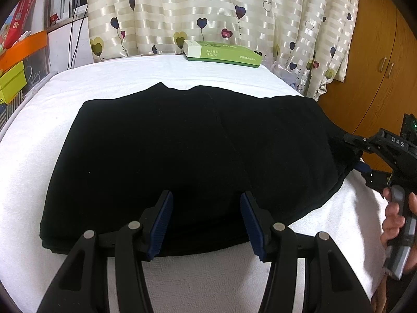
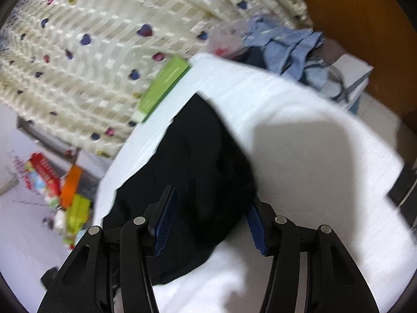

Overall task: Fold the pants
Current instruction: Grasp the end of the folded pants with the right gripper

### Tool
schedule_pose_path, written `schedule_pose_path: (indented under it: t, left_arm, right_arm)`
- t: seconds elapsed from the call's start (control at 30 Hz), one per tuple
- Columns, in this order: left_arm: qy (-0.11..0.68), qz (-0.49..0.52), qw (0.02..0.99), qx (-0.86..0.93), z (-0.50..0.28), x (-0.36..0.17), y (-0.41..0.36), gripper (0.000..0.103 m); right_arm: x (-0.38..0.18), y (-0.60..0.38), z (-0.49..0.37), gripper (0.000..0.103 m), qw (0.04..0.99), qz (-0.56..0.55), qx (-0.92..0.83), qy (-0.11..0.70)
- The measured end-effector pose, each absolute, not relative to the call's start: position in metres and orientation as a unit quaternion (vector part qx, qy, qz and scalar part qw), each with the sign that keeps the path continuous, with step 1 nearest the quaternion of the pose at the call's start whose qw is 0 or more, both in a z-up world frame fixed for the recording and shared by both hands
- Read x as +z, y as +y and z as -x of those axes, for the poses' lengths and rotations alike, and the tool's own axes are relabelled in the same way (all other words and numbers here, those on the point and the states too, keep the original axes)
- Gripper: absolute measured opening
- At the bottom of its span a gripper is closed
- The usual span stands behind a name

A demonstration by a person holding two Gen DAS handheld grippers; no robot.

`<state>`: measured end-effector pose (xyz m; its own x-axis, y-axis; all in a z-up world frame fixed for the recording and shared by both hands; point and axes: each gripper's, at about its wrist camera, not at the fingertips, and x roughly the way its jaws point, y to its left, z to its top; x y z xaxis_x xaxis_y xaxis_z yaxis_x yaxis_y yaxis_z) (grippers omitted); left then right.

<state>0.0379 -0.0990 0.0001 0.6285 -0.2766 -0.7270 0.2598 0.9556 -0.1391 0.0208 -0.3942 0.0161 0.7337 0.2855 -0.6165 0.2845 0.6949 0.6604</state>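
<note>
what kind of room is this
Most likely a room in a home, perhaps a bedroom. A heart-patterned curtain hangs behind the white-covered surface holding the black pants, wooden cabinet doors stand at the side, and blue clothing is piled nearby.

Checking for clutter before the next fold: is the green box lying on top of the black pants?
No, the green box sits at the far edge of the white cloth, apart from the black pants.

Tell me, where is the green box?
In the left wrist view the green box sits at the far edge of the white table, just in front of the heart curtain and beyond the black pants.
</note>
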Motion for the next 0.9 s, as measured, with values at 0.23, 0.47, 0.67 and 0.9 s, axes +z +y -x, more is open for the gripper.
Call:
schedule_pose_path:
  t: [0.23, 0.47, 0.67, 0.9]
  left_arm:
    - [0.404, 0.009, 0.902, -0.148, -0.038, 0.0, -0.099, 0.056]
    - [0.405, 0.009, 0.902, -0.148, -0.038, 0.0, -0.099, 0.056]
    - [0.405, 0.008, 0.902, -0.148, -0.037, 0.001, -0.099, 0.056]
    - [0.403, 0.014, 0.903, -0.15, -0.037, 0.002, -0.098, 0.056]
  right_arm:
    - [0.011, -0.392, -0.035, 0.054, 0.849, -0.388, 0.004, 0.359]
    - [0.015, -0.378, -0.045, 0.039, 0.865, -0.329, -0.008, 0.378]
    - [0.016, -0.379, -0.05, 0.025, 0.871, -0.297, -0.011, 0.391]
    - [0.036, -0.371, -0.049, 0.022, 0.884, -0.287, 0.014, 0.37]
